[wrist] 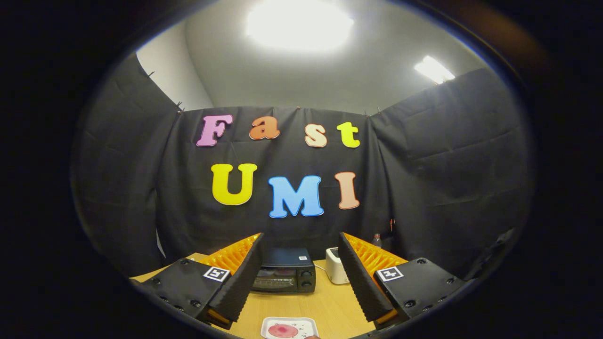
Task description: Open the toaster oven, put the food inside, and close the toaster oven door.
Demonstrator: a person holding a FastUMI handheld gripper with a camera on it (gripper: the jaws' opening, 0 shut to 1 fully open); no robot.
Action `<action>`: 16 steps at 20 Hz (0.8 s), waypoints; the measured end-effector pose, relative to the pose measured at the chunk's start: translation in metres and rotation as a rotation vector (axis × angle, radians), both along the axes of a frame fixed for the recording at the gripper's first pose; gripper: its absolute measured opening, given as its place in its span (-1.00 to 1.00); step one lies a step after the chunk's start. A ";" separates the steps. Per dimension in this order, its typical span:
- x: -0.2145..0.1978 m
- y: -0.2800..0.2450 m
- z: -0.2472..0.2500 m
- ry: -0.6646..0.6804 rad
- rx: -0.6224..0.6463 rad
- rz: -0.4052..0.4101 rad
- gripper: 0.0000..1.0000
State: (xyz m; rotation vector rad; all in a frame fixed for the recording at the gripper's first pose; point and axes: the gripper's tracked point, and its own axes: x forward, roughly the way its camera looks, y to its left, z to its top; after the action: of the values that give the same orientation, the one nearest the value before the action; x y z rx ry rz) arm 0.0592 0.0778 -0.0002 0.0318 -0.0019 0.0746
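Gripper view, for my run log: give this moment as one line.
gripper: open, holding nothing | toaster oven: door closed, beyond fingers | food: on plate, between fingers | table

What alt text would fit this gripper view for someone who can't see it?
An open gripper hangs above a wooden table, fingers spread around a closed black toaster oven beyond them. A white appliance stands beside the oven, and a white plate with pink food lies nearest.

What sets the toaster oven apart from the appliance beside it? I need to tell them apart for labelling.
The toaster oven is black, wide and low; the small appliance is white, narrow and upright. The oven shows a glass door and knobs; the white one shows neither. Both stand on the wooden table, beyond the open gripper.
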 end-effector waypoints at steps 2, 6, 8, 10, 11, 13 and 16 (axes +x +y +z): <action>0.019 0.015 -0.005 0.000 0.011 0.019 0.94; 0.060 0.044 -0.017 0.015 0.050 0.041 0.94; 0.080 0.059 -0.028 0.023 0.059 0.051 0.95; 0.097 0.070 -0.038 0.033 0.057 0.056 0.94; 0.106 0.076 -0.047 0.044 0.057 0.061 0.94; 0.123 0.087 -0.059 0.062 0.057 0.066 0.94; 0.146 0.101 -0.078 0.084 0.047 0.074 0.94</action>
State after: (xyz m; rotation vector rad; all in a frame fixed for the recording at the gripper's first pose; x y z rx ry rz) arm 0.2054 0.1792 -0.0785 0.0818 0.0813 0.1473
